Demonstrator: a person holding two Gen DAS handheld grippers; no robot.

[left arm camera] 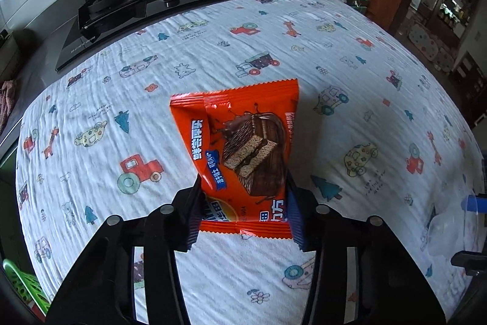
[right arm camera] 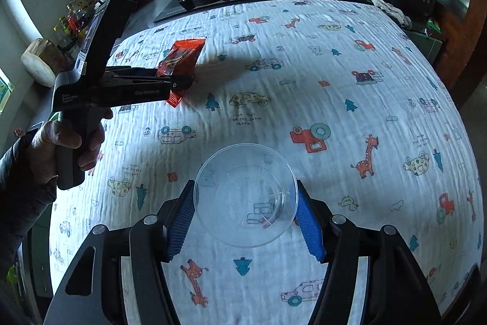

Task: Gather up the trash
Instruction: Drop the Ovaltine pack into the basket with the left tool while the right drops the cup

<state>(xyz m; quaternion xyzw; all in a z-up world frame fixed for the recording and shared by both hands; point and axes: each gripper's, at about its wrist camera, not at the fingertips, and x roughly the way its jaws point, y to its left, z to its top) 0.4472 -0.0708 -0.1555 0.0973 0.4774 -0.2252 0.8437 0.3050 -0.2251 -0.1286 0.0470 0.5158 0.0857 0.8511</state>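
My left gripper [left arm camera: 243,203] pinches the orange snack wrapper [left arm camera: 240,148], lifted above the printed cloth [left arm camera: 274,51]; my right gripper [right arm camera: 245,212] clamps the clear plastic bowl [right arm camera: 245,197] nearer the cloth's front edge. Pickup looks finished; next I'd carry both off the cloth to wherever trash goes.

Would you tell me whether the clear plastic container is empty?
Empty: through the clear plastic container only the printed cloth shows.

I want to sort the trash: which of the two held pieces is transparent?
The round plastic lid, between the right gripper pads. The other piece, the wrapper in the left gripper, is opaque orange.
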